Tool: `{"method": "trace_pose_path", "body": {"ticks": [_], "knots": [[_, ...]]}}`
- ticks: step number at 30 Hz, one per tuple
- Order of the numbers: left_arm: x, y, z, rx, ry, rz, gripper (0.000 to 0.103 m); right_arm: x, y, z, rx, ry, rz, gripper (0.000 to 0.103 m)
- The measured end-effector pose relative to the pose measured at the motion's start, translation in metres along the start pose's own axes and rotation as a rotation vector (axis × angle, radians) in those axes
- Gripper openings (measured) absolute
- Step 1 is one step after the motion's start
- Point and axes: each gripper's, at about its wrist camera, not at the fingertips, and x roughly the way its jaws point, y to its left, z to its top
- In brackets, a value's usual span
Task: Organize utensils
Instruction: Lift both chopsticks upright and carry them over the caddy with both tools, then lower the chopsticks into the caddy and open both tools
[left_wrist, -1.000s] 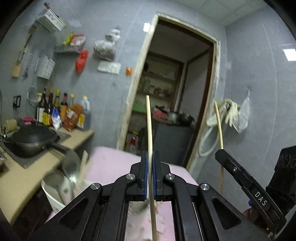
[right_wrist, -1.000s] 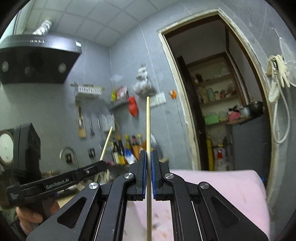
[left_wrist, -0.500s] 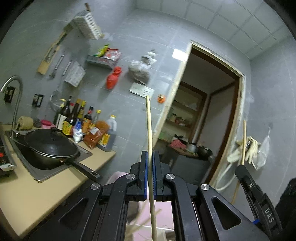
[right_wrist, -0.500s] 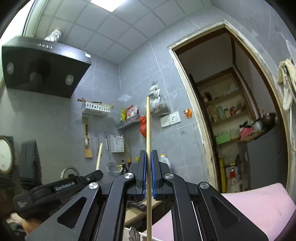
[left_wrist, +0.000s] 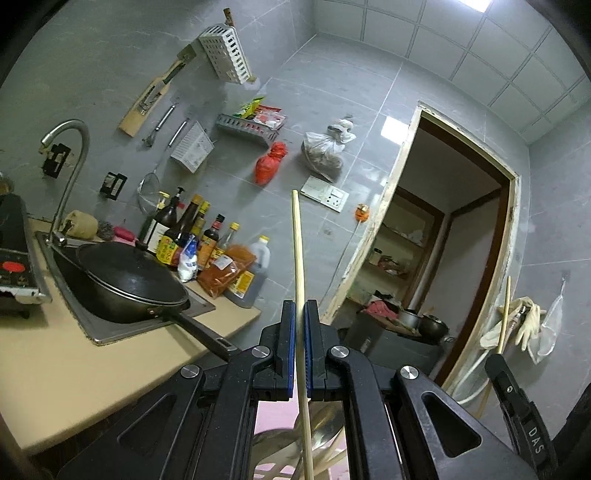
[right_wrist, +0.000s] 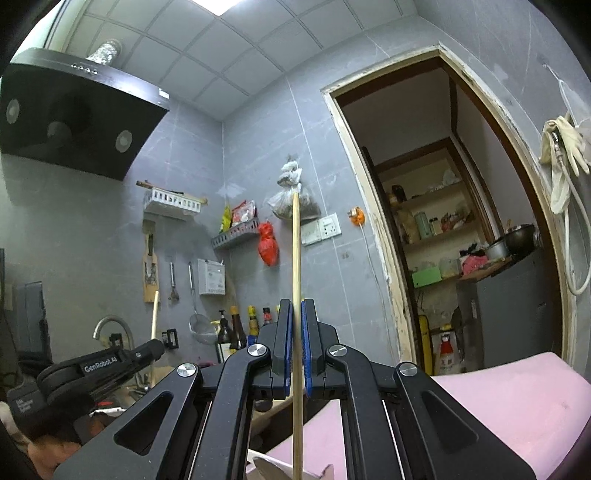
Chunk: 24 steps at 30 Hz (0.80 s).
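The left gripper is held about level, its blue-padded jaws clamped together on a wooden chopstick that stands upright between them and runs on below the jaws. Just beneath this gripper a metal ladle and further wooden sticks are partly seen over a pink surface. The right gripper is tilted slightly upward, and its jaws are likewise pressed shut on a second chopstick, held upright with its tip against the view of the wall. From the right wrist view the left gripper is seen low at the left, with part of a hand under it. Beyond the left gripper a black wok is seen resting in the sink set into a beige counter, with a curved tap behind it. A row of sauce bottles is lined up against the grey tiled wall. Farther off, a white rack and a red bag are hung on the wall, beside an open doorway.
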Motion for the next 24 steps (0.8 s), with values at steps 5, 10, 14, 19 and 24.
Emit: {"method": "trace_pose_path", "body": {"ticks": [5,10,14,19,24], "knots": [[0.001,-0.007,-0.015,0.046,0.019,0.012,0.002,0.002,0.0,-0.01,-0.013,0.024,-0.012,0.003],[0.001,-0.014,-0.028,0.097,0.04,0.012,0.002,0.003,0.006,-0.017,-0.036,0.052,-0.007,0.003],[0.0,-0.017,-0.033,0.12,0.05,0.017,0.002,0.001,0.009,-0.021,-0.055,0.068,-0.003,0.003],[0.001,-0.019,-0.035,0.127,0.086,0.013,0.002,0.002,0.01,-0.024,-0.065,0.107,-0.001,0.003],[-0.002,-0.023,-0.038,0.18,0.124,-0.003,0.003,0.001,0.013,-0.024,-0.086,0.139,0.007,0.004]]}}
